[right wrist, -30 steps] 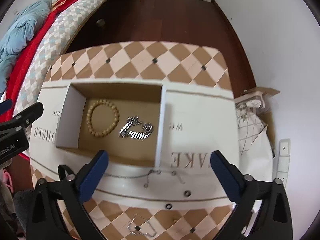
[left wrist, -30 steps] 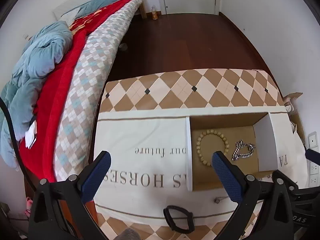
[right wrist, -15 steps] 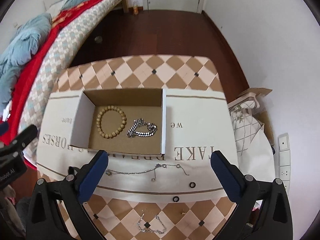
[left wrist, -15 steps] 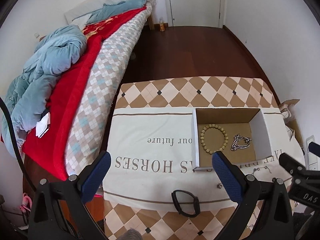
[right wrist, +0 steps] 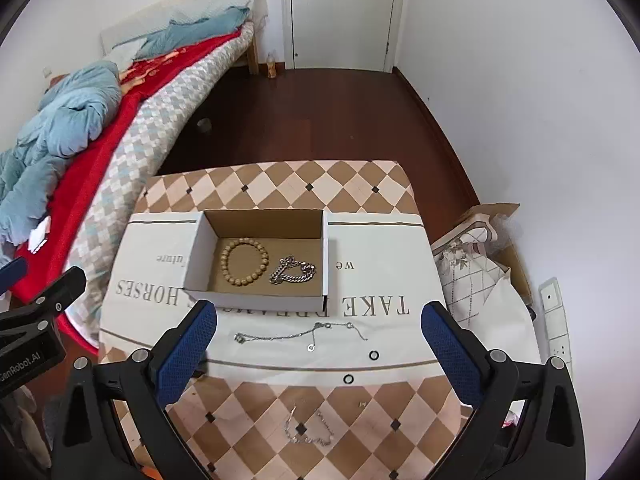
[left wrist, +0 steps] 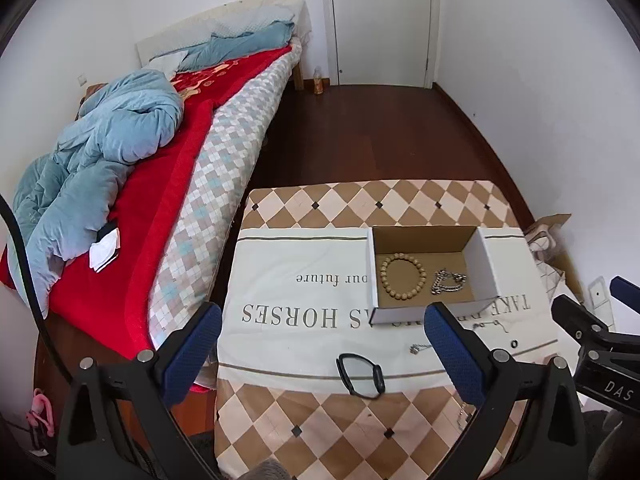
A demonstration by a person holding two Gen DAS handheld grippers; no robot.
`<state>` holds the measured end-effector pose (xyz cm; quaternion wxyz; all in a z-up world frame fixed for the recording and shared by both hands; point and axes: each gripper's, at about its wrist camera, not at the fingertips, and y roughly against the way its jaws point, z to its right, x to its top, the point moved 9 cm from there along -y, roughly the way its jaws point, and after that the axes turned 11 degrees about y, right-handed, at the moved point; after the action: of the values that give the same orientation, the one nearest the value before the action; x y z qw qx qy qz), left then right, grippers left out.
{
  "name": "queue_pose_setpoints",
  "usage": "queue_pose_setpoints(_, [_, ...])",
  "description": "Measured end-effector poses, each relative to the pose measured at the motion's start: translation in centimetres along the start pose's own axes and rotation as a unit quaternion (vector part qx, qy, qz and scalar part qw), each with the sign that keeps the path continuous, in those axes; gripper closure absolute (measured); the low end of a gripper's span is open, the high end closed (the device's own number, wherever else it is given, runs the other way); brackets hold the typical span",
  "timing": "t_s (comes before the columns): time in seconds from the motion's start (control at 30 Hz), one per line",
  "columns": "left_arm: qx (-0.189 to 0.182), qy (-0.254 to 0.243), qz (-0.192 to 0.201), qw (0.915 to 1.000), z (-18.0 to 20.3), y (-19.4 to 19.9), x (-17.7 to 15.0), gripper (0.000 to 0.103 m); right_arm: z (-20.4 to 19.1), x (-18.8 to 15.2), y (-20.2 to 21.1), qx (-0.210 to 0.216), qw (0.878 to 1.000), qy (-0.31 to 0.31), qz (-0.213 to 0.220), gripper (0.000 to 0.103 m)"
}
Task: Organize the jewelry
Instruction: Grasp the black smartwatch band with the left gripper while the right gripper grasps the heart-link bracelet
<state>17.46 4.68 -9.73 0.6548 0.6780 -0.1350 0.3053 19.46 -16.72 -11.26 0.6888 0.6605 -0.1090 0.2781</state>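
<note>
An open cardboard box (right wrist: 256, 298) (left wrist: 486, 270) sits on the table and holds a wooden bead bracelet (right wrist: 244, 260) (left wrist: 402, 276) and a silver chain bracelet (right wrist: 293, 270) (left wrist: 448, 281). In front of it lie a thin silver necklace (right wrist: 296, 334), two small black rings (right wrist: 373, 355) (right wrist: 348, 379), a fine chain (right wrist: 308, 432) and a black band (left wrist: 360, 375). My left gripper (left wrist: 322, 360) and right gripper (right wrist: 318, 356) are both open and empty, held high above the table's near edge.
A cream cloth with printed words (right wrist: 384, 304) covers the checked table (right wrist: 280, 180). A bed with a red cover and blue duvet (left wrist: 120, 168) stands to the left. A bag and cardboard (right wrist: 480, 256) lie right of the table. Dark wood floor (right wrist: 312, 120) runs to a door.
Both grippers have pulled back and risen away from the box, so the table looks smaller and more of the room shows. Both stay open. The jewelry has not moved.
</note>
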Motion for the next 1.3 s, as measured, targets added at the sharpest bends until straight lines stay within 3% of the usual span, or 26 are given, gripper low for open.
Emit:
queue_pose_setpoints(0.17, [0.009, 0.009, 0.024, 0.9996, -0.8, 2.2, -0.5, 0.000, -0.2, -0.9, 2.4, 0.023, 0.999, -0.021, 0.025, 0.000])
queue_pose_setpoints(0.3, [0.041, 0.009, 0.031, 0.9986, -2.4, 1.6, -1.8, 0.000, 0.3, -2.0, 3.3, 0.038, 0.997, -0.036, 0.055, 0.000])
queue_pose_setpoints(0.47, [0.073, 0.016, -0.023, 0.9969, -4.3, -2.7, -4.9, 0.000, 2.5, -6.2, -0.1, 0.014, 0.998, -0.057, -0.003, 0.000])
queue_pose_setpoints(0.5, [0.080, 0.020, -0.043, 0.9957, -4.8, -4.2, -5.8, 0.000, 2.9, -7.4, -1.1, 0.018, 0.997, -0.066, -0.020, 0.004])
queue_pose_setpoints(0.6, [0.082, 0.023, -0.085, 0.9927, -5.0, -7.4, -7.9, 0.000, 4.1, -10.3, -4.2, 0.016, 0.995, -0.080, -0.062, 0.047])
queue_pose_setpoints(0.73, [0.071, 0.024, -0.142, 0.9870, -4.4, -11.9, -10.5, 0.002, 5.4, -13.0, -6.9, 0.022, 0.990, -0.103, -0.089, 0.050])
queue_pose_setpoints(0.83, [0.058, 0.023, -0.181, 0.9815, -3.5, -14.8, -11.9, 0.014, 6.8, -14.5, -8.2, 0.028, 0.986, -0.126, -0.102, 0.050])
queue_pose_setpoints(0.9, [0.052, 0.023, -0.202, 0.9776, -3.0, -16.3, -12.6, 0.034, 7.8, -15.1, -9.0, 0.027, 0.984, -0.139, -0.108, 0.050])
queue_pose_setpoints(0.97, [0.050, 0.019, -0.216, 0.9748, -2.4, -17.7, -13.1, 0.035, 8.7, -15.4, -9.5, 0.023, 0.982, -0.150, -0.114, 0.050])
queue_pose_setpoints(1.03, [0.047, 0.015, -0.223, 0.9737, -1.8, -18.6, -13.4, 0.053, 9.4, -15.7, -10.2, 0.022, 0.980, -0.158, -0.120, 0.050])
queue_pose_setpoints(1.1, [0.032, 0.019, -0.232, 0.9720, -1.4, -19.2, -13.7, 0.084, 9.8, -15.9, -10.7, 0.026, 0.978, -0.164, -0.125, 0.050])
queue_pose_setpoints(1.13, [0.027, 0.022, -0.225, 0.9737, -1.2, -19.2, -13.6, 0.091, 9.8, -16.0, -11.0, 0.028, 0.978, -0.165, -0.128, 0.050])
queue_pose_setpoints(1.3, [0.035, -0.009, -0.212, 0.9765, -0.9, -18.6, -14.3, 0.096, 7.2, -16.4, -11.9, 0.058, 0.978, -0.132, -0.150, 0.050])
